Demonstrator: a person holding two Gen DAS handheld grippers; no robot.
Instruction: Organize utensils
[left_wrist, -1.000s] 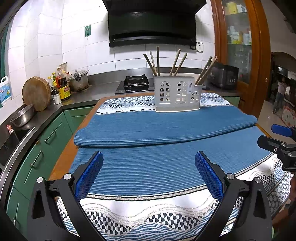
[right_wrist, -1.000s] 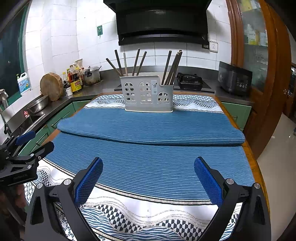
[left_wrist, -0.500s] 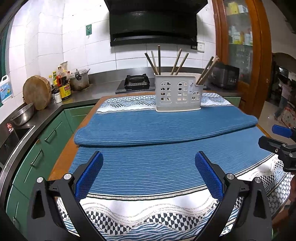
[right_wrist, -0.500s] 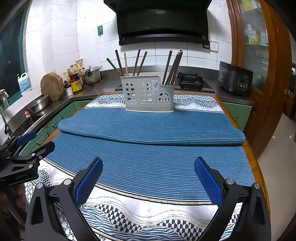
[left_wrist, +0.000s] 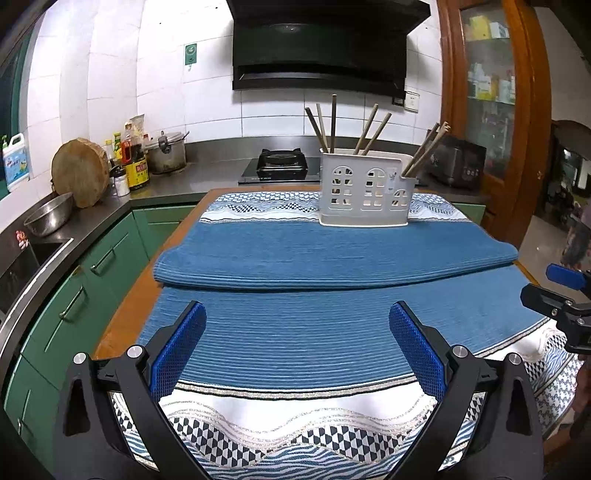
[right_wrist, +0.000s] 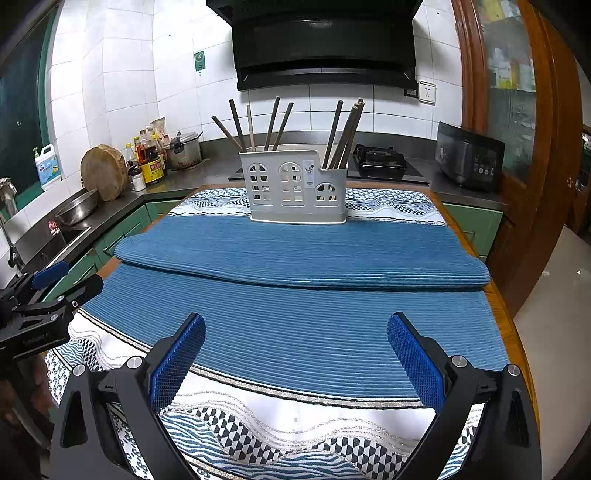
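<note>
A white plastic utensil holder (left_wrist: 365, 193) (right_wrist: 297, 188) stands at the far end of the table on a blue cloth (left_wrist: 295, 317) (right_wrist: 303, 317). Several brown chopsticks (left_wrist: 333, 123) (right_wrist: 272, 124) stick up from its compartments, with another bunch (left_wrist: 424, 149) (right_wrist: 345, 134) in the right one. My left gripper (left_wrist: 297, 347) hovers open over the near part of the cloth, with nothing between its blue pads. My right gripper (right_wrist: 295, 350) is open too and holds nothing. Each gripper shows at the edge of the other's view: the right gripper (left_wrist: 561, 299), the left gripper (right_wrist: 48, 291).
A folded blue mat (left_wrist: 332, 254) lies across the middle of the table. Left of the table run green cabinets (left_wrist: 81, 280) with a sink, a metal bowl (left_wrist: 48, 218), a round chopping block (left_wrist: 79, 177), bottles and a pot. A stove (left_wrist: 282, 166) sits behind.
Both views have shifted only slightly; the holder sits a touch higher in frame. Both grippers stay open and empty.
</note>
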